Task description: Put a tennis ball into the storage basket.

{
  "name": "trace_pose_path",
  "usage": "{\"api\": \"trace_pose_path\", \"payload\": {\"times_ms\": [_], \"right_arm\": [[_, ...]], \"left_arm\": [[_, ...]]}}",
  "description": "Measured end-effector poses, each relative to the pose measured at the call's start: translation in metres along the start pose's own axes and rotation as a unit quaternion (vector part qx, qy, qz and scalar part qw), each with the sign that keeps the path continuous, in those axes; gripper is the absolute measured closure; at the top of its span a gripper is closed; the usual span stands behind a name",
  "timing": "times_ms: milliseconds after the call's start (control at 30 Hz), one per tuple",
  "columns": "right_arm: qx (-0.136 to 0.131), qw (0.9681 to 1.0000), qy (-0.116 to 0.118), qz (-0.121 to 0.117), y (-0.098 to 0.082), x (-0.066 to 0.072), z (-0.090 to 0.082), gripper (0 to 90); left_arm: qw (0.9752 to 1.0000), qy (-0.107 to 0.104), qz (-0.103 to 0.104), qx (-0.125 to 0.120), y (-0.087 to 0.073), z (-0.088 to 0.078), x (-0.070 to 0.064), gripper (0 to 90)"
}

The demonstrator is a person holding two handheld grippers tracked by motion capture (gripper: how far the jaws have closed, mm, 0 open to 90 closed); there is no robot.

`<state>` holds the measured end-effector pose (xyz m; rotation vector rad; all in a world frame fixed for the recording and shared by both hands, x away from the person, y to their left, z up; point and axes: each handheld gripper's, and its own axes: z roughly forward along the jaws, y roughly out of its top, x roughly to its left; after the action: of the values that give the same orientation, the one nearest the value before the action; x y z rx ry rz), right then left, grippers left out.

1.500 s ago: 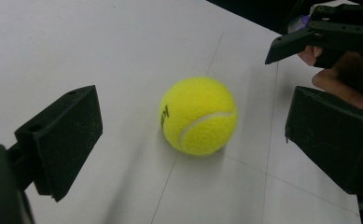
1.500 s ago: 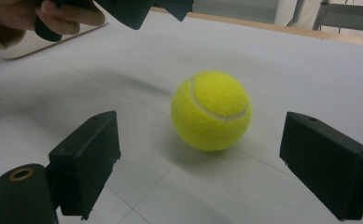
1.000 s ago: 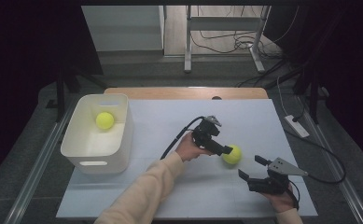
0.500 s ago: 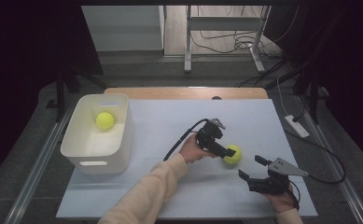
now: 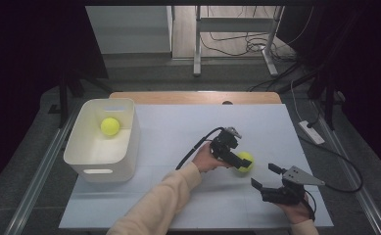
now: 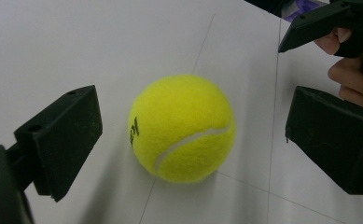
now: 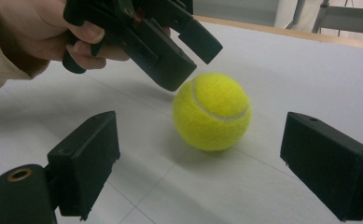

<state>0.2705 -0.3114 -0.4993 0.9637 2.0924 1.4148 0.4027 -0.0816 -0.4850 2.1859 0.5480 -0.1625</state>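
A dark room surrounds a wooden table (image 5: 198, 97) covered by a large white sheet (image 5: 178, 142) marked with thin grid lines; behind it stand metal table legs and loose cables on the floor.

On the left part of the sheet sits a white plastic bin (image 5: 86, 161) with a handle slot in its near wall. A yellow tennis ball (image 5: 110, 126) lies inside it, toward the far end.

From the bottom of the high view a forearm in a cream sleeve (image 5: 154, 208) runs up and right to the left gripper (image 5: 240, 163), whose black cable loops back toward the hand. Its jaws are spread apart and stand on either side of a second tennis ball (image 5: 246, 161), which rests on the sheet right of centre. In the left gripper view this ball (image 6: 183, 128) sits between the two black jaws with clear gaps on both sides, touching neither, and a dark printed mark shows on its left face.

The right gripper (image 5: 266, 178) hovers low near the front right of the sheet, just beside that ball and pointed toward it, with a grey three-cornered plate (image 5: 303, 175) on top. Its jaws are also wide open with nothing between them. In the right gripper view the ball (image 7: 212, 111) lies ahead on the sheet, and the left gripper (image 7: 188, 58) reaches down over it from the upper left.
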Motion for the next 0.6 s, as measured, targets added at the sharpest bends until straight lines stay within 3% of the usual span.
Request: {"api": "trace_pose_path", "payload": {"times_ms": [600], "right_arm": [[0.001,1.0,0.0,-0.001,-0.001,0.0,0.001,11.6]], "left_arm": [[0.9994,-0.006,-0.003,0.033,-0.005,0.018,0.003,7.0]]}}
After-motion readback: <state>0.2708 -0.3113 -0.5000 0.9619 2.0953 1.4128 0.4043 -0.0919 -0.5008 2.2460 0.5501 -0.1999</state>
